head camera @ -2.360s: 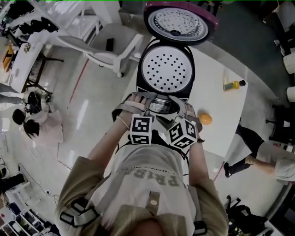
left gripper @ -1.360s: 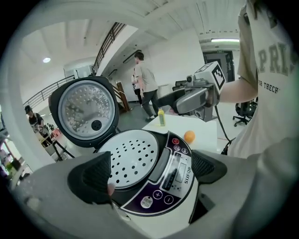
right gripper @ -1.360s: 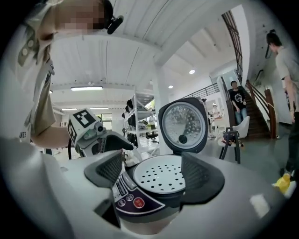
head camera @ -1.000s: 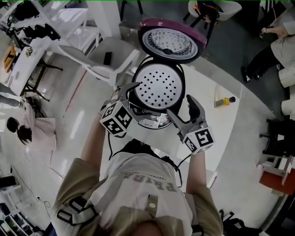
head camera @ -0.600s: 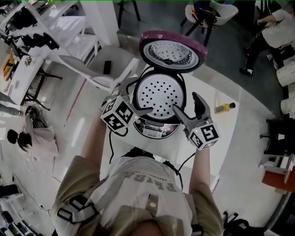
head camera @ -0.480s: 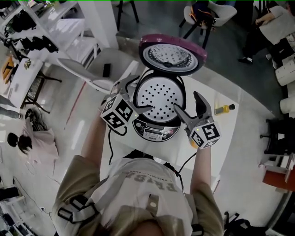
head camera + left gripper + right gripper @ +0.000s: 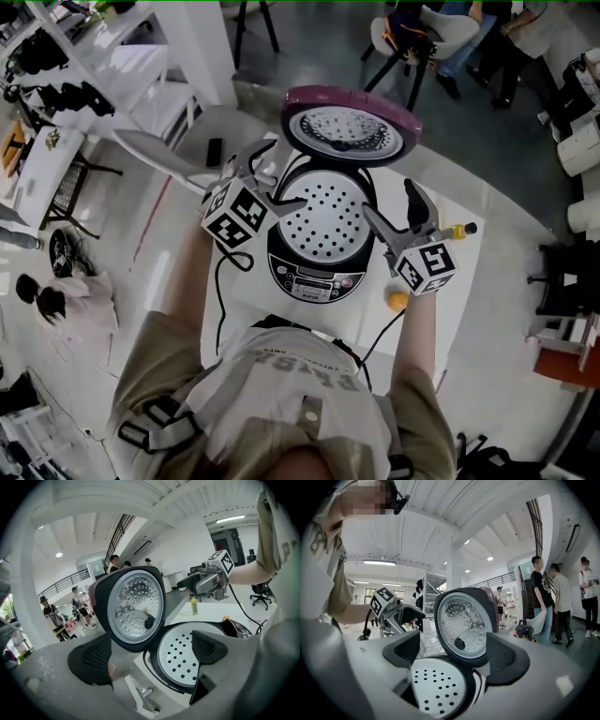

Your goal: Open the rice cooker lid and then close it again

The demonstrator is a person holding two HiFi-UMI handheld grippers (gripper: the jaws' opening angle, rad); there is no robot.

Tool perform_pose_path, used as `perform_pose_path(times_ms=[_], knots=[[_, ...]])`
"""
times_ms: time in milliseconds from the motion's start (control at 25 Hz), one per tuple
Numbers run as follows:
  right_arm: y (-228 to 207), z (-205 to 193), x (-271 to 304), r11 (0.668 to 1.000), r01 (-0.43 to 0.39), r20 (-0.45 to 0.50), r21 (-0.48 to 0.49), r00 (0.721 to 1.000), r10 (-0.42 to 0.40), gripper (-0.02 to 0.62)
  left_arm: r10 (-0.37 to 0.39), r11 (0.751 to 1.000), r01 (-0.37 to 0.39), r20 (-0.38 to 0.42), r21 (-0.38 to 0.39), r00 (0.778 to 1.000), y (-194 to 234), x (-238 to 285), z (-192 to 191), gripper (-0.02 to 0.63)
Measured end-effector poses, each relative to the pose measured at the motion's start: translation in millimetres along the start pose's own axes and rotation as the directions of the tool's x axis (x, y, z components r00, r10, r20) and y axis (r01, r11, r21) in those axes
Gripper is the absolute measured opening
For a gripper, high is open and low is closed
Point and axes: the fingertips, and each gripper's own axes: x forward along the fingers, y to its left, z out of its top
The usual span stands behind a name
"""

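The black rice cooker (image 7: 315, 277) stands on the white table with its purple-rimmed lid (image 7: 352, 127) raised upright and the perforated white steam tray (image 7: 325, 220) exposed. My left gripper (image 7: 272, 176) hovers at the pot's left rim, open and empty. My right gripper (image 7: 392, 202) hovers at the right rim; its jaws have just been opening, with nothing between them. In the left gripper view the lid (image 7: 133, 606) and tray (image 7: 183, 656) lie beyond the open gripper (image 7: 150, 651). The right gripper view shows the lid (image 7: 466, 623) past the open gripper (image 7: 454, 653).
A yellow bottle (image 7: 455, 230) and a small orange object (image 7: 398, 300) lie on the table (image 7: 469, 281) right of the cooker. A white chair (image 7: 187, 141) stands at the left. Several people stand or sit farther back in the room.
Both grippers have left the cooker's front and moved up along its sides toward the lid. The lid has stayed raised throughout.
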Motion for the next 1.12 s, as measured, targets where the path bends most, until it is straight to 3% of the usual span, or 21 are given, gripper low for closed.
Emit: perform_pose_path(times_ms=[800, 1120], knots=[[-50.6, 25.6, 44.8, 0.996, 0.012, -0.023, -0.085, 1.0, -0.014, 0.449, 0.051, 0.999, -0.051, -0.018, 0.01, 0.999, 64.0, 30.0, 9.7, 0.548], [-64.4, 32.4, 63.5, 0.994, 0.001, -0.031, -0.114, 1.0, -0.004, 0.457, 0.022, 0.999, -0.021, -0.019, 0.031, 1.0, 72.5, 43.0, 13.0, 0.548]])
